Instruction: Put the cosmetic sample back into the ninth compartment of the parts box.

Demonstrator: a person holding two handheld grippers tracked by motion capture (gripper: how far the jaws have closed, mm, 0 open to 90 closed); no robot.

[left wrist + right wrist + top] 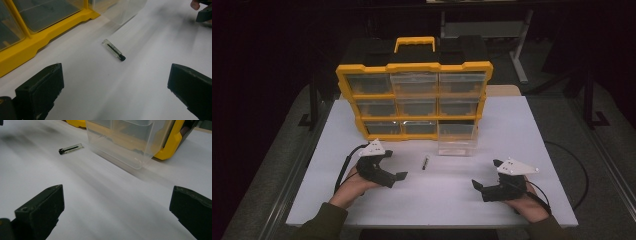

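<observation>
A small clear vial with a black cap (425, 162) lies flat on the white table (437, 200), between the two grippers. My left gripper (395, 165) rests on the table left of the vial, open and holding nothing. My right gripper (486, 173) sits right of the vial, also open and holding nothing. In the left gripper view the vial (114, 49) lies ahead of the wide-apart jaws of my left gripper (115, 85), cap toward me. In the right gripper view the vial (70, 148) lies far ahead at the upper left of my right gripper (116, 207).
A yellow organizer (414, 100) with clear drawers and a carry handle stands at the back of the table. Its bottom right clear drawer (456, 140) is pulled out onto the table, just beyond the vial. A cable runs past the table's right edge.
</observation>
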